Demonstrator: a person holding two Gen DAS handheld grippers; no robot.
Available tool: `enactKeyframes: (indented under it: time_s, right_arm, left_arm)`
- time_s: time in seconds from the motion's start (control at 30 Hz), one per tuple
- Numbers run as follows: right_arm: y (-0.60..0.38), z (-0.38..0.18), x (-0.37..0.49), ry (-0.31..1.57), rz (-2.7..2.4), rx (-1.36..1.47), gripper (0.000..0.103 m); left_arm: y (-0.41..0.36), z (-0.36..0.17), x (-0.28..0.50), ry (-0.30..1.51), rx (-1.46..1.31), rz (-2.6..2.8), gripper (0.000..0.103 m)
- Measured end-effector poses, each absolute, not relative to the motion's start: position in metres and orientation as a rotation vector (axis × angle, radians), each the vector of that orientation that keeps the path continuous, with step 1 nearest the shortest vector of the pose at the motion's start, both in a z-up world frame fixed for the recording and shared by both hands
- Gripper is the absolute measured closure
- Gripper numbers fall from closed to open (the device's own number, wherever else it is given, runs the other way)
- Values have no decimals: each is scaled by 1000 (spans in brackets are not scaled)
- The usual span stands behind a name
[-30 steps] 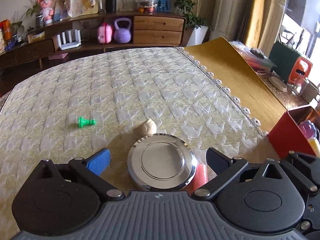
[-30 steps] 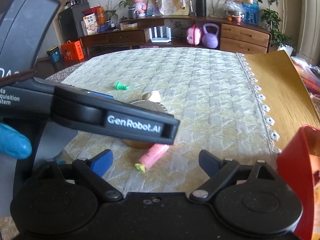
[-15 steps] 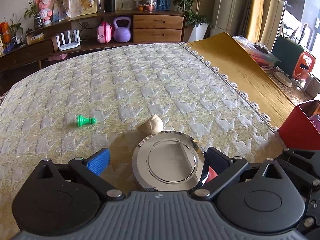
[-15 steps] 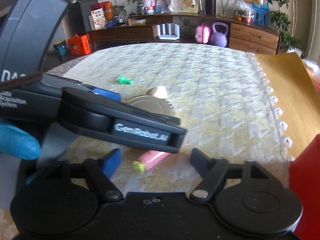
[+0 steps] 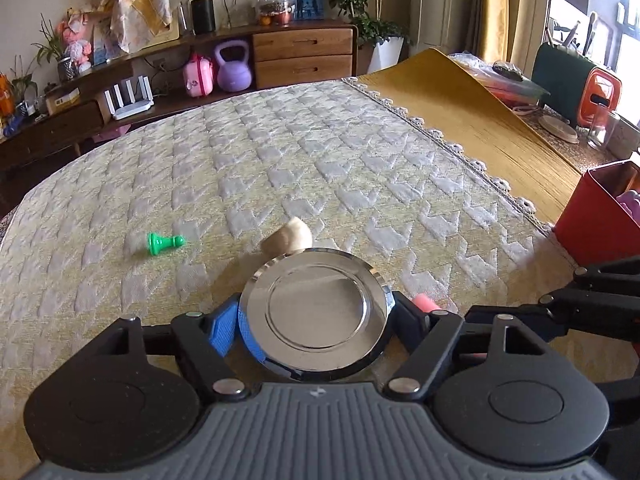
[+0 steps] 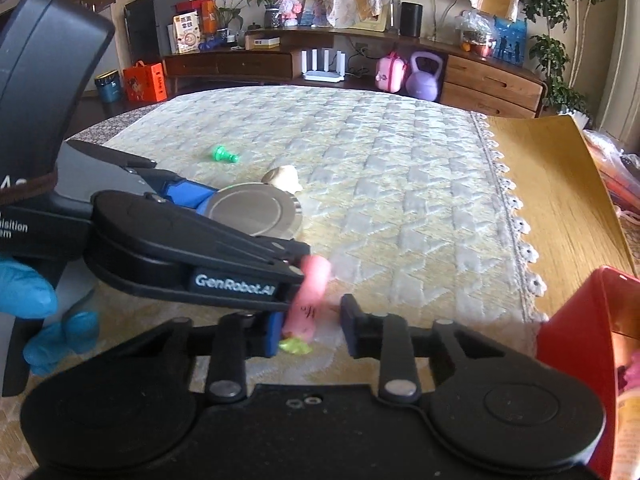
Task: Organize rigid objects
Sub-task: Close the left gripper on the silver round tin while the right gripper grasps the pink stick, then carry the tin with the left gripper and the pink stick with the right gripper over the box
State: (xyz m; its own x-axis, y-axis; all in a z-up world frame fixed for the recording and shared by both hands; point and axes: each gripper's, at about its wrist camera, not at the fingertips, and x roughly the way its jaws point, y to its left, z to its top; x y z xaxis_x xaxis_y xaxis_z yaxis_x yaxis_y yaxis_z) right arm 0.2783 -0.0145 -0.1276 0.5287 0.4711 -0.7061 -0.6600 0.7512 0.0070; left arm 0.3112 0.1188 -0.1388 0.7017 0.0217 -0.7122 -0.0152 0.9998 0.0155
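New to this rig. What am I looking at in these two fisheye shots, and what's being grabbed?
No robot: a person holds a two-finger gripper in each hand, each with a camera looking along its fingers. The left view shows the left gripper closing on a metal disc, pads at its rim. The right view shows the right gripper closing around a pink tube; its right pad is not yet touching. That view also catches the left gripper from the side, in a blue-gloved hand. On the quilted tablecloth also lie a green pawn and a beige piece. A red bin stands at the right.
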Motion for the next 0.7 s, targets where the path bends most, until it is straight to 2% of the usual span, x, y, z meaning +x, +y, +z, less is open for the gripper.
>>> enactKeyframes:
  time_s: [0.03,0.3,0.7]
  right_arm:
    - [-17,-127,278,752,676,-274,88]
    - [-37,-121,272,768,629,-226,88]
    - [-80,-82,243,735,612,-146,88]
  left_arm:
    - [118,-138,310,793,13,23,26]
    - [108,-132,293,798,34,30,26]
    - [84,-102,257,798,19,0,26]
